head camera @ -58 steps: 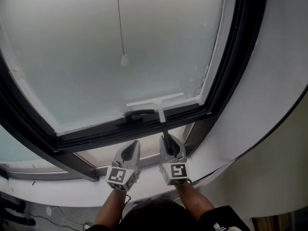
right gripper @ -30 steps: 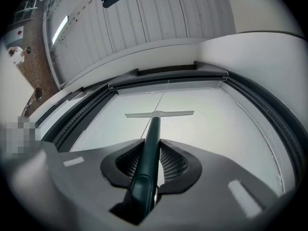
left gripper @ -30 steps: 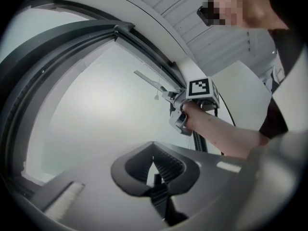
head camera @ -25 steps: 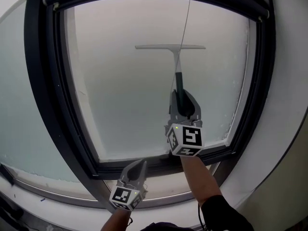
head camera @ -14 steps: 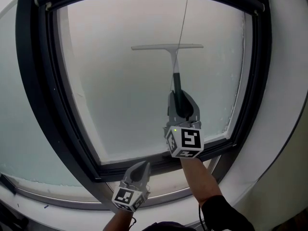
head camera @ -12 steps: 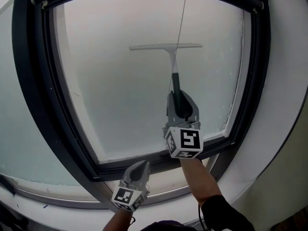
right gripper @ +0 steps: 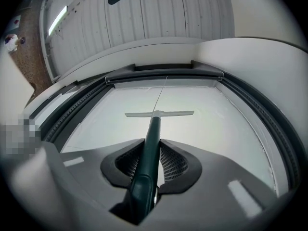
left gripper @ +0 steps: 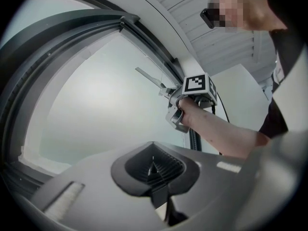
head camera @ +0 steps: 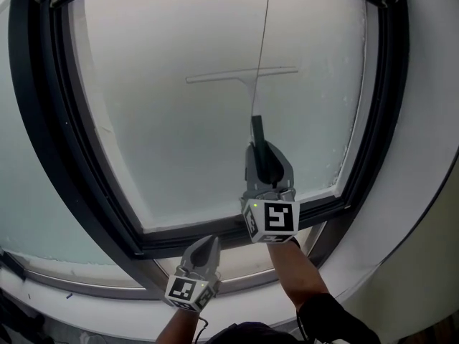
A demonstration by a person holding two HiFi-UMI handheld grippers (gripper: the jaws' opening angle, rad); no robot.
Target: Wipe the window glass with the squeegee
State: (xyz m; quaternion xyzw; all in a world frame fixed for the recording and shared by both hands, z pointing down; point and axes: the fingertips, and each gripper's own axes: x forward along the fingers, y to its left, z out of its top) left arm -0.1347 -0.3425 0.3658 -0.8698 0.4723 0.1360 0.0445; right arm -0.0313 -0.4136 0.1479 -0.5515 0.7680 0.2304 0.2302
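Your right tool (head camera: 261, 162) grips the squeegee (head camera: 229, 75) handle, blade lying crosswise on the window glass (head camera: 165, 131) straight above it; left tool (head camera: 205, 249) closed, empty, lower.

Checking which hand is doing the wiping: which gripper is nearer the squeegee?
Right. The right gripper grips the squeegee by its handle, below the blade; the left gripper hangs shut and empty, low by the window frame.
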